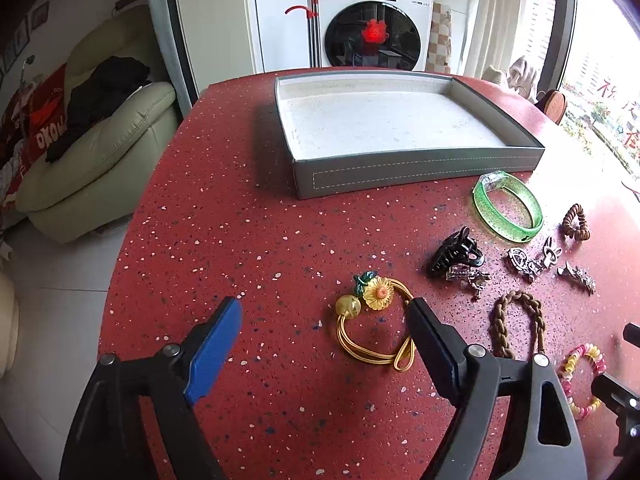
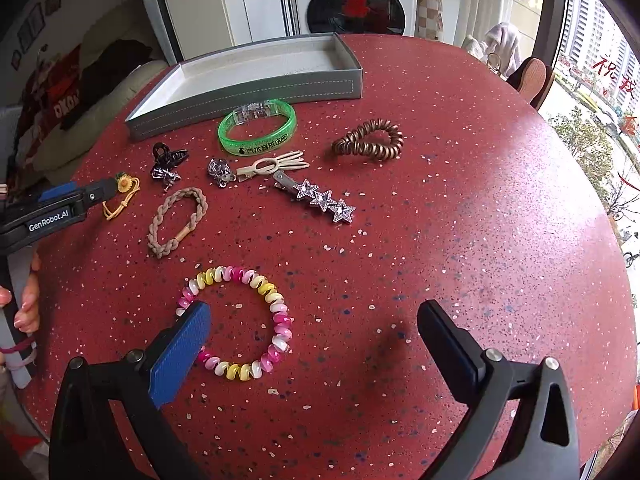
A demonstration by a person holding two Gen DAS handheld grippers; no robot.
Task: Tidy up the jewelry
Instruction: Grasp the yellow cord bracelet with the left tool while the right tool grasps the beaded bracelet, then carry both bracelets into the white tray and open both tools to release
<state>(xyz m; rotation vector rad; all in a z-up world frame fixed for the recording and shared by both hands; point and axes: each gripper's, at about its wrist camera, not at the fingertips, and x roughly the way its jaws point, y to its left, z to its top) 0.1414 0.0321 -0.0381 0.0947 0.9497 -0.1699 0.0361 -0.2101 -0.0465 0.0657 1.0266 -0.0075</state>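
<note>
- Left gripper [image 1: 326, 310]: two black plastic arms with round silver screws at the joints, each finger faced with a flat blue ribbed pad [image 1: 214, 350].
- Right gripper [image 2: 314, 314]: the same build, black frame, silver screws, textured blue pad [image 2: 182, 354].
- White "GenRobot.AI" lettering [image 2: 48, 215] on the left gripper's black side.
- Person's hand [image 2: 26, 300] with pale glossy polished nails.

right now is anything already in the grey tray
No, the grey tray shows only its bare white lining, and the green bangle and other pieces lie on the red table.
</note>
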